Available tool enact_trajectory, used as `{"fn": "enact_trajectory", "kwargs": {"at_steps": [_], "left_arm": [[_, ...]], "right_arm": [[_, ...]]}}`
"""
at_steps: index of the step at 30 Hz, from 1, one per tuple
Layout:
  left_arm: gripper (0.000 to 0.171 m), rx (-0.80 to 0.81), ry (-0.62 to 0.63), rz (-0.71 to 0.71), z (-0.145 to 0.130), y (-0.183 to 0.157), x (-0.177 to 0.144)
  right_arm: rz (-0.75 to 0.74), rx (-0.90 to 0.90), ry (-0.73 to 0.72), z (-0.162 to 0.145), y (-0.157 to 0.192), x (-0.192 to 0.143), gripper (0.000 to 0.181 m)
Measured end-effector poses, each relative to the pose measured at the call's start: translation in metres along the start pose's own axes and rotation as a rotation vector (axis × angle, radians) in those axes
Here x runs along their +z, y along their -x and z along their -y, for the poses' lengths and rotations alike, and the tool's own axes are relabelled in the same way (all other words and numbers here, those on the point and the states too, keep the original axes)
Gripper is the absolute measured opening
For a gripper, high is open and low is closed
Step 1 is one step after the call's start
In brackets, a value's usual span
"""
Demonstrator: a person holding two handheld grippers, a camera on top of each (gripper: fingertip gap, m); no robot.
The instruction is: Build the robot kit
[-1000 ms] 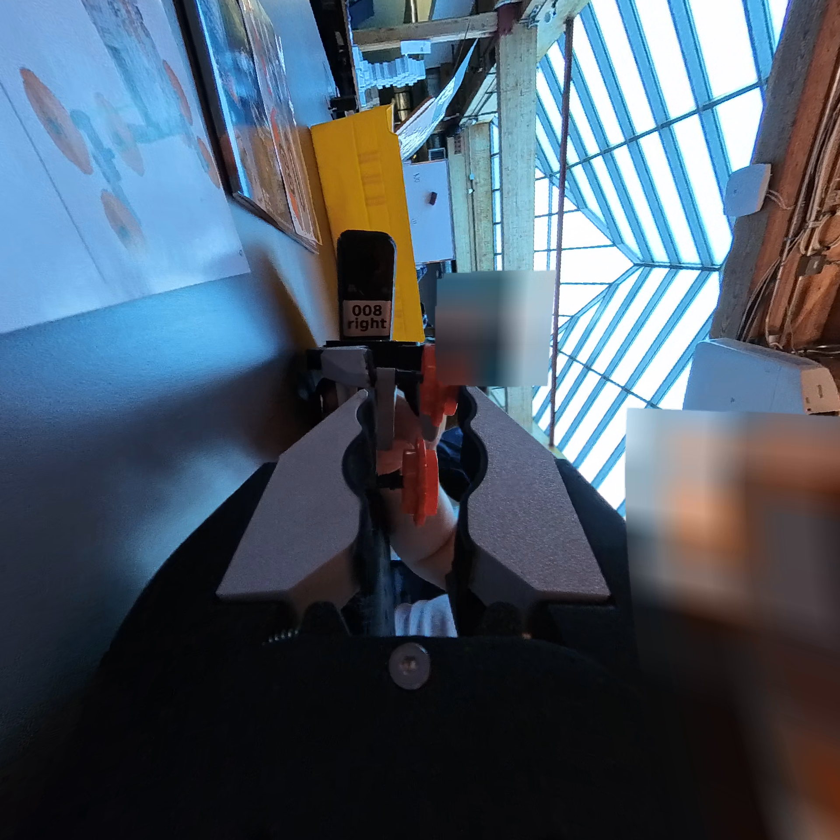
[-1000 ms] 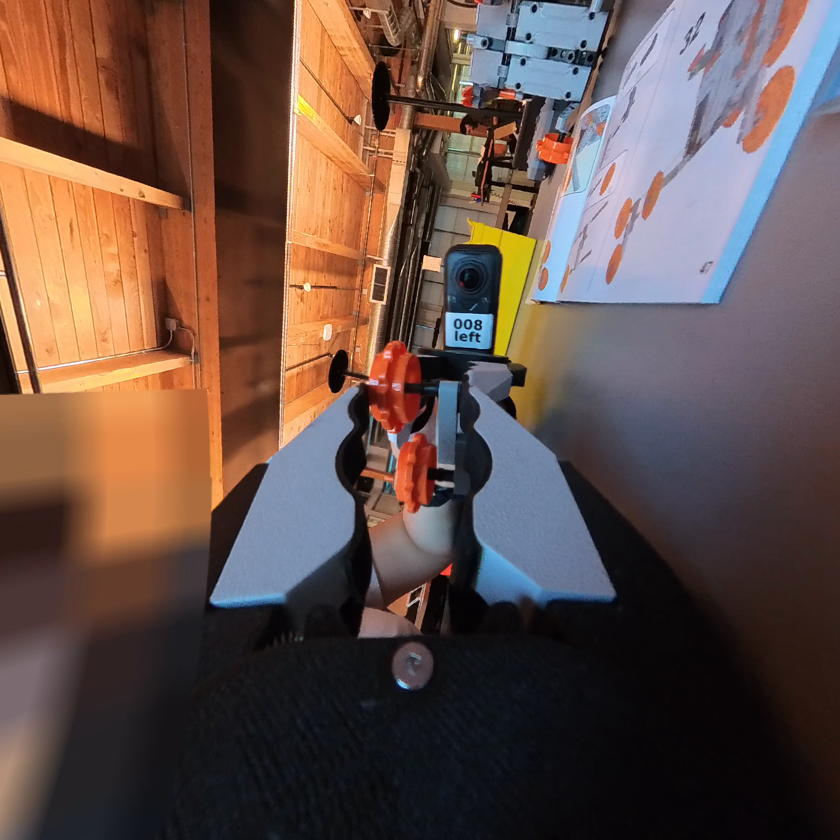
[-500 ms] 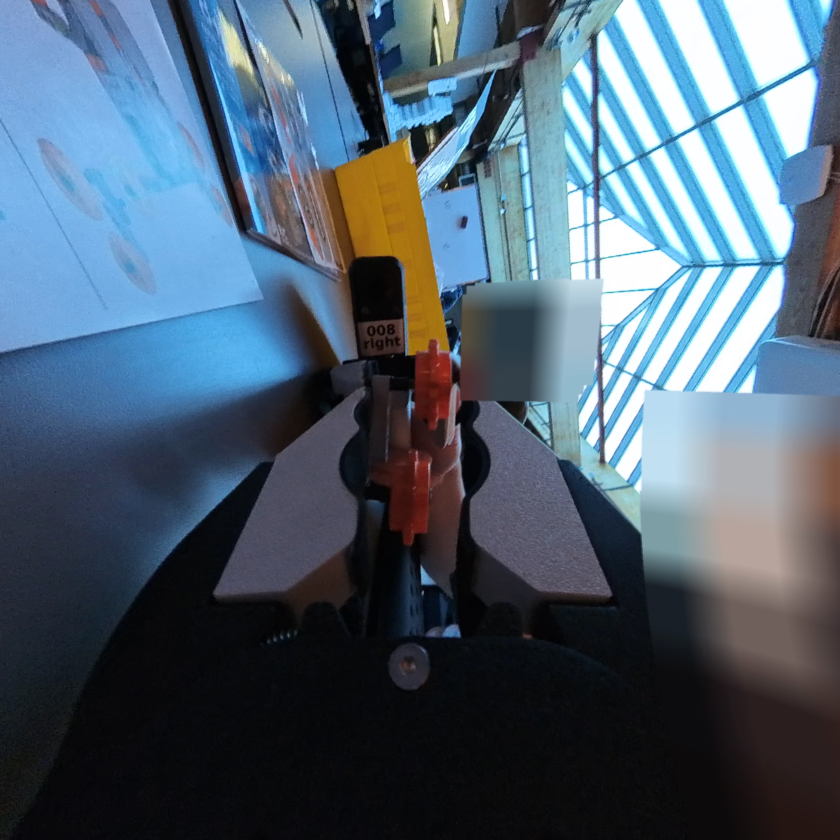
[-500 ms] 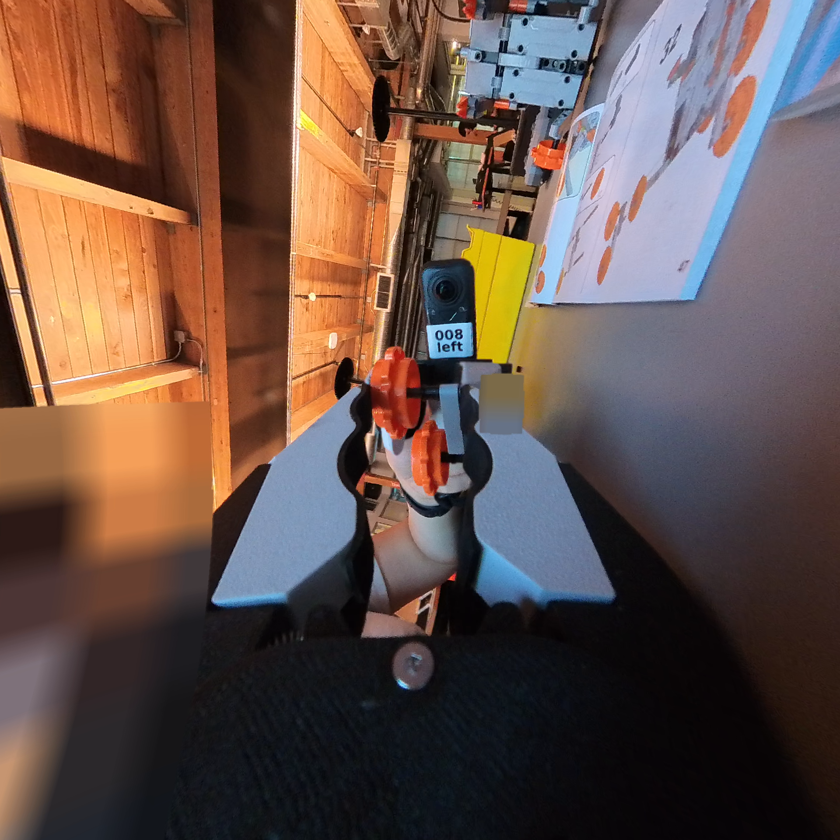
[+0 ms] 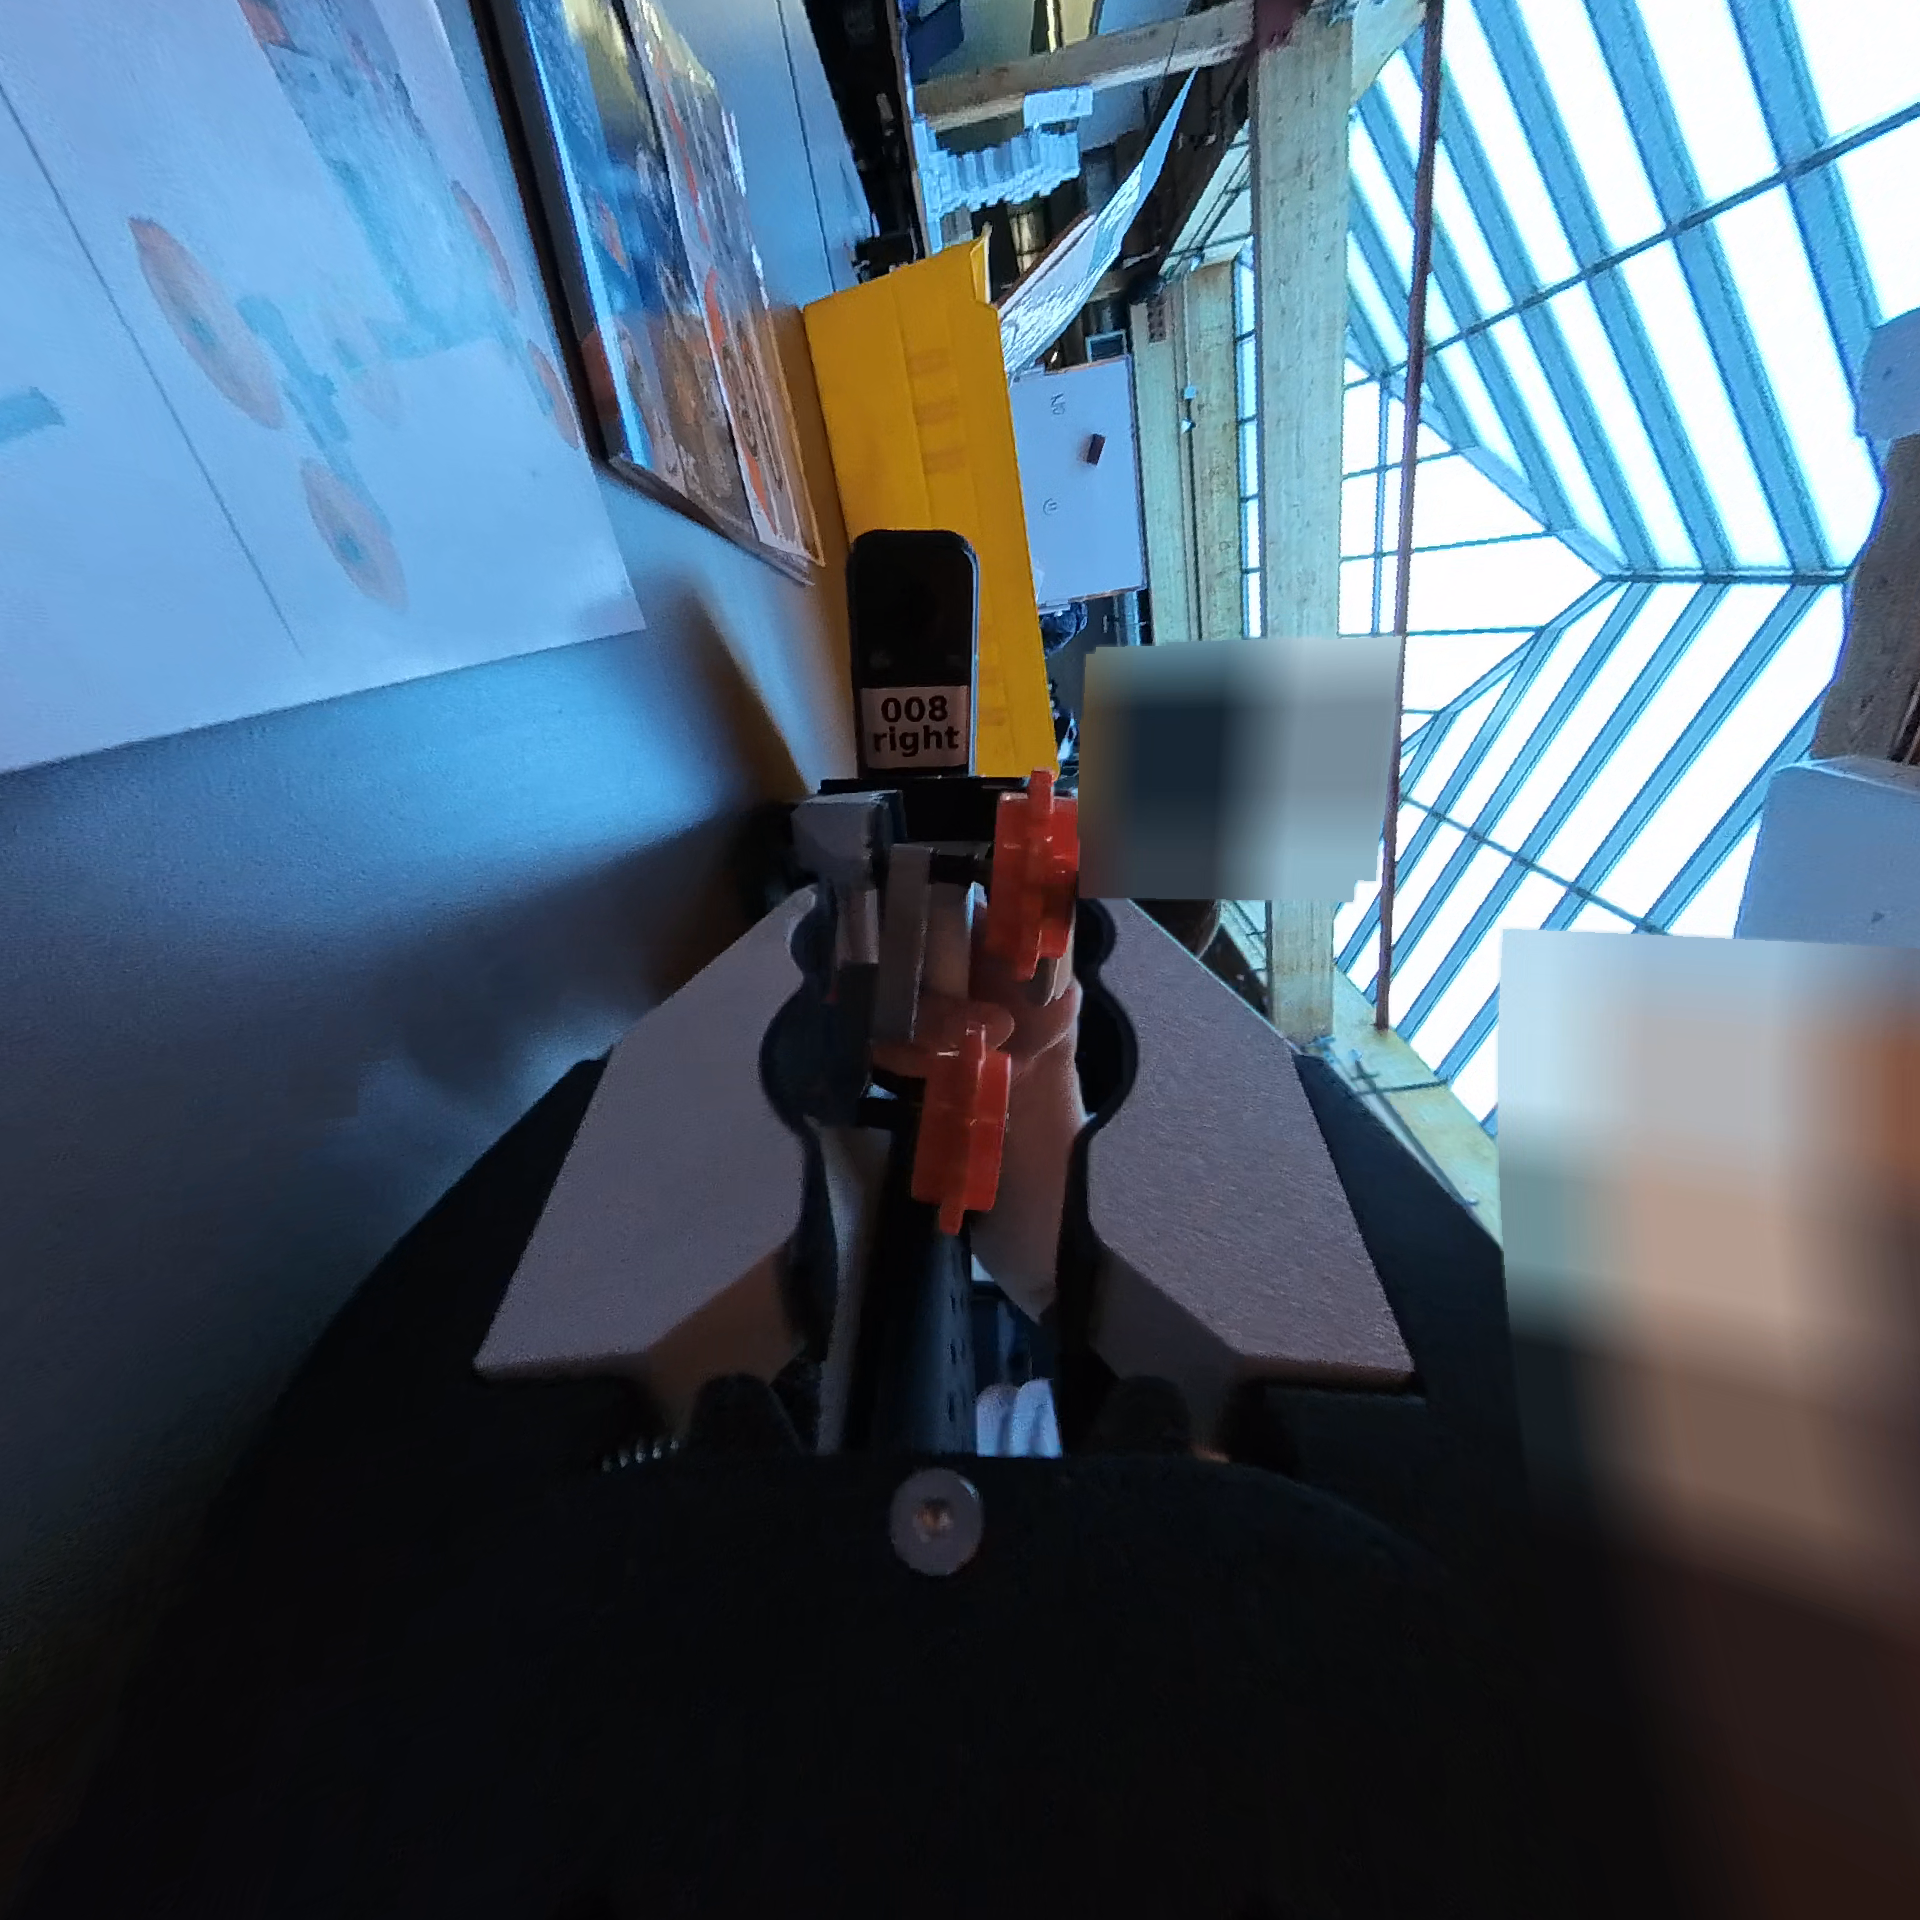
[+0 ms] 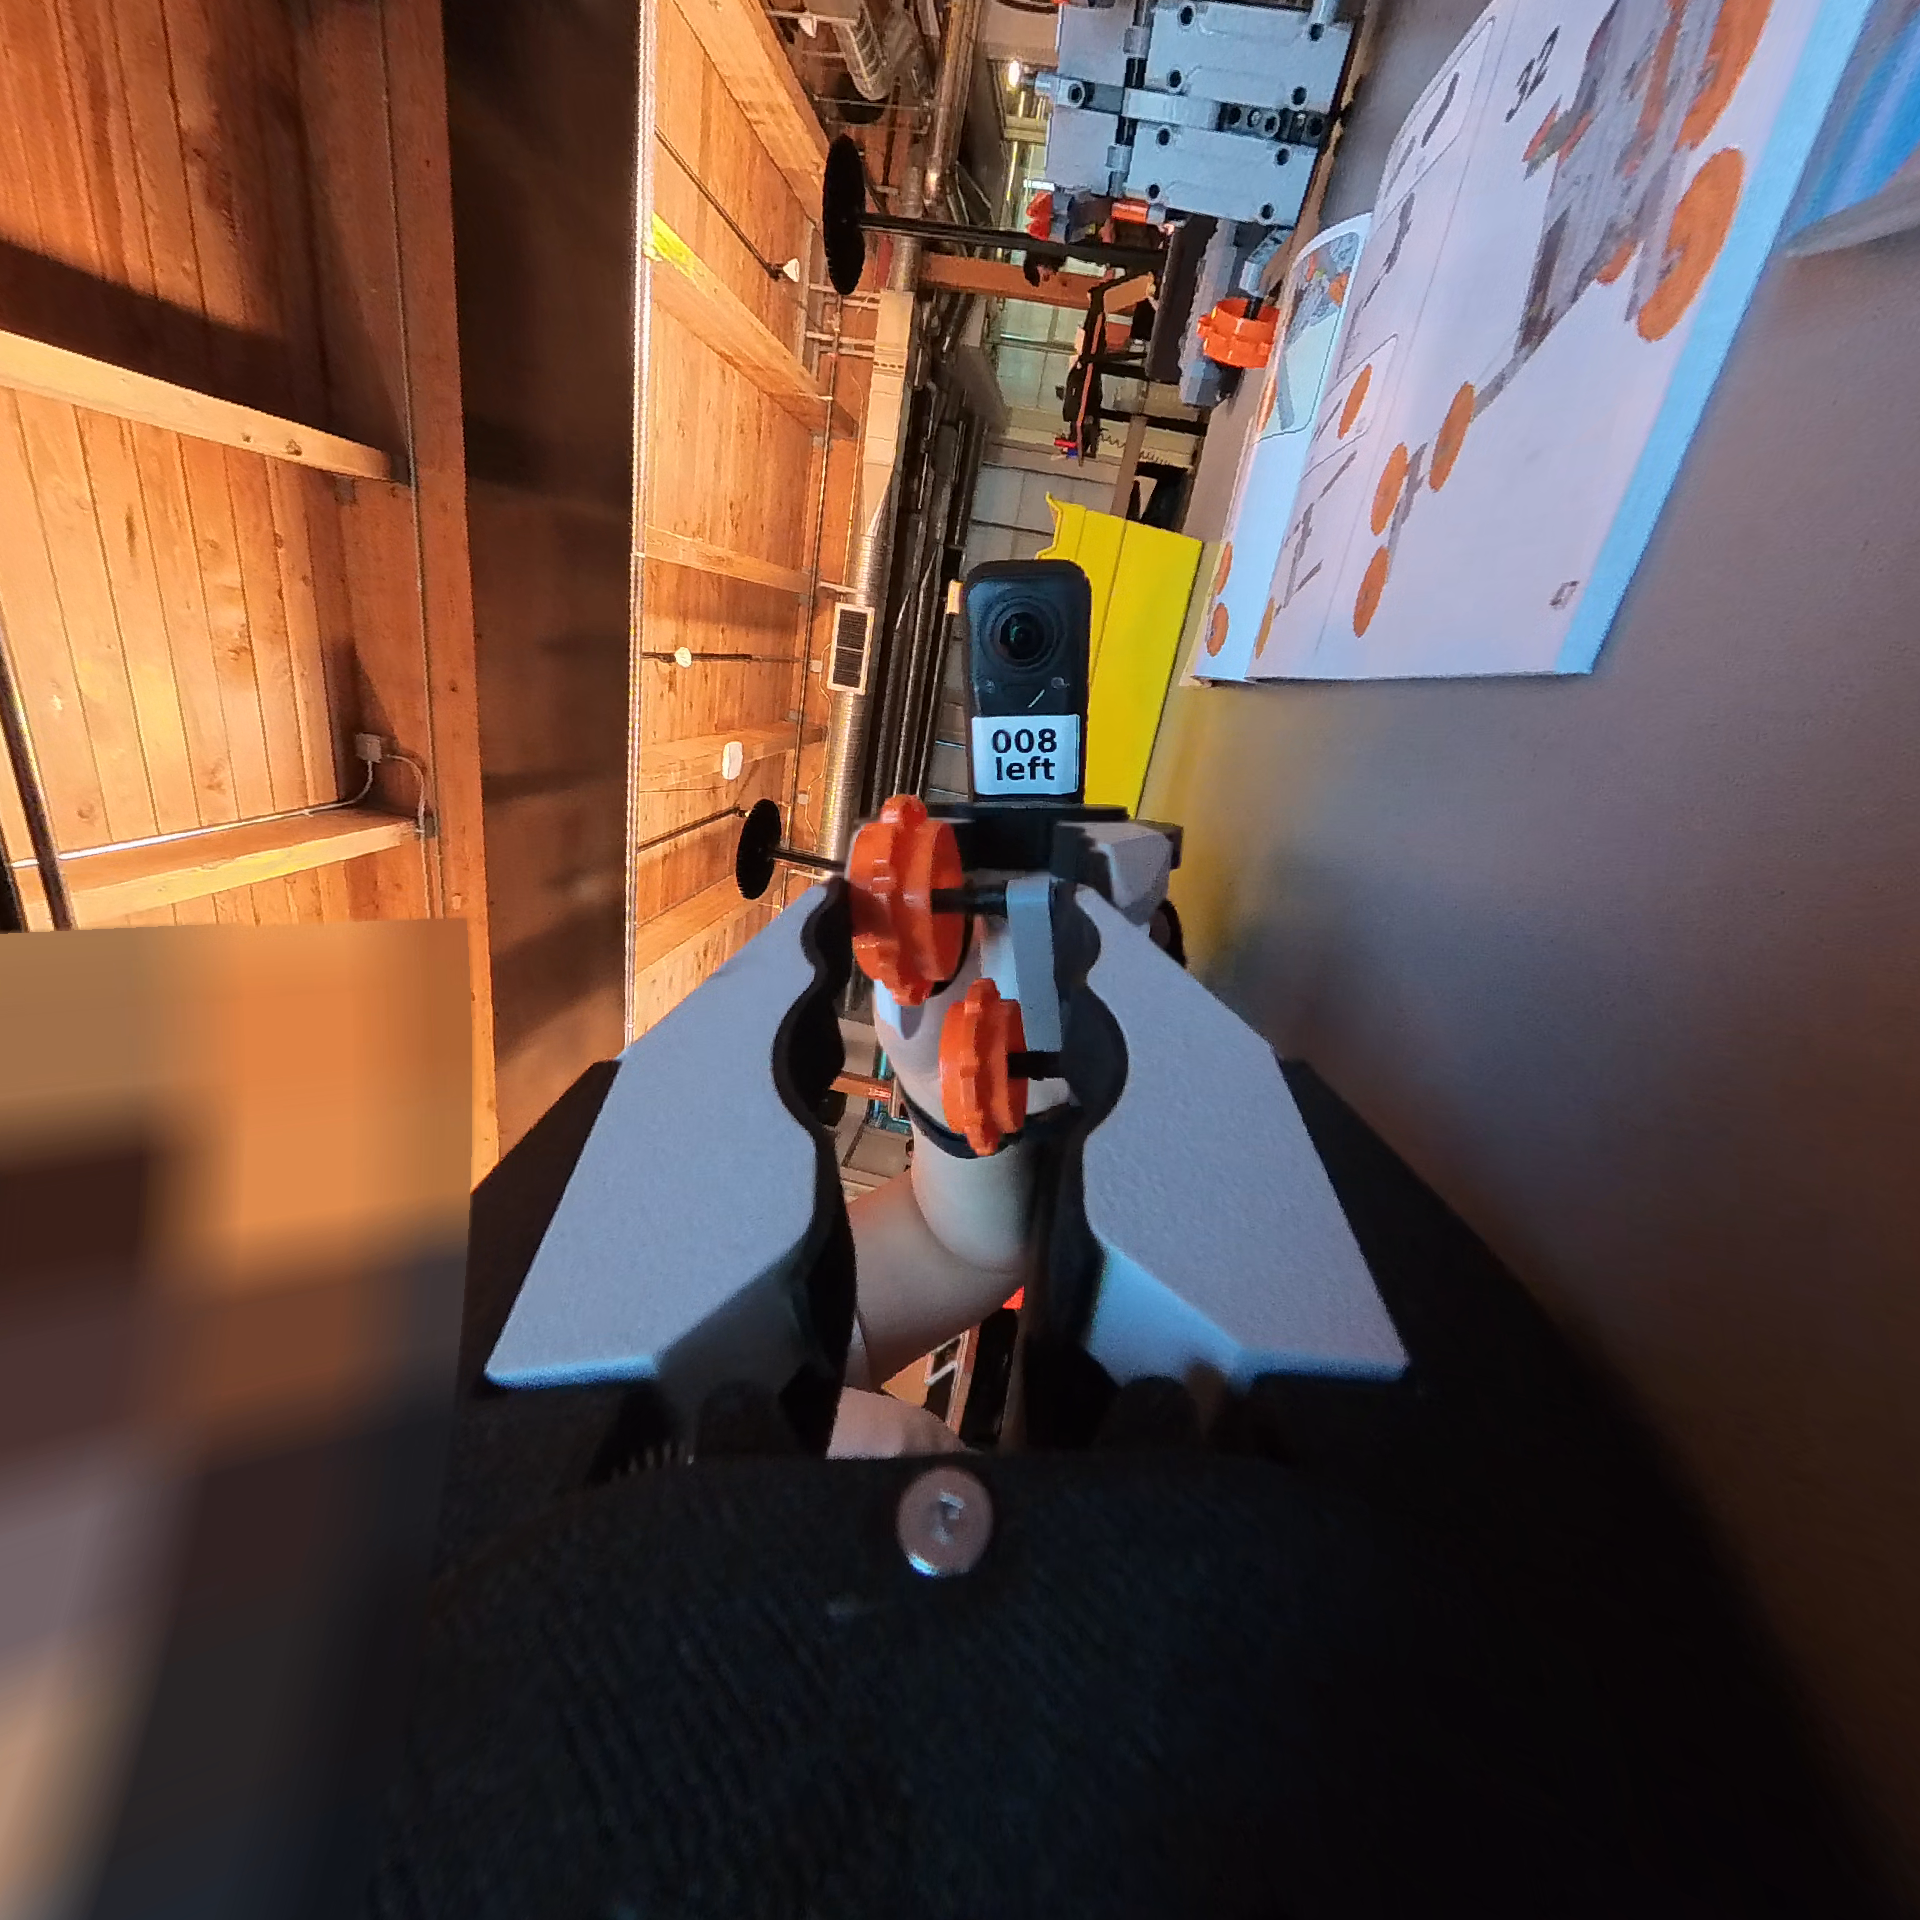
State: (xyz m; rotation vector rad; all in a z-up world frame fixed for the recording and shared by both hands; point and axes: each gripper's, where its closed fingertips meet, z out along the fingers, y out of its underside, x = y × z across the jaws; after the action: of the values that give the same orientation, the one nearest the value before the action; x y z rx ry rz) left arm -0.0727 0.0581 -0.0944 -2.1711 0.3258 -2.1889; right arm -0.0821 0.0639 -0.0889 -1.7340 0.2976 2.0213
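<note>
Together, both grippers' fingers (image 5: 914, 966) (image 6: 1039, 966) clamped on one grey-and-orange brick assembly (image 5: 940, 987), face to face.

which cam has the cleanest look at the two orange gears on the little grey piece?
Right wrist view. Both orange gears show their toothed faces, in focus, on black pins through the grey piece. The left wrist view shows them nearly edge-on, slightly blurred against a hand.
</note>
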Motion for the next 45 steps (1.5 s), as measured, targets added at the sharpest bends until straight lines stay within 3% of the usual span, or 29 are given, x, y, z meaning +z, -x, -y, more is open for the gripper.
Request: {"fn": "enact_trajectory", "kwargs": {"at_steps": [14,45], "left_arm": [[0.033,-0.114,-0.051,-0.114,0.005,-0.003,0.001],[0.033,-0.027,-0.101,-0.166,0.005,-0.011,0.006]], "right_arm": [[-0.018,-0.022,-0.025,0.004,-0.001,-0.001,0.038],[0.011,-0.051,-0.069,0.008,0.006,-0.003,0.037]]}}
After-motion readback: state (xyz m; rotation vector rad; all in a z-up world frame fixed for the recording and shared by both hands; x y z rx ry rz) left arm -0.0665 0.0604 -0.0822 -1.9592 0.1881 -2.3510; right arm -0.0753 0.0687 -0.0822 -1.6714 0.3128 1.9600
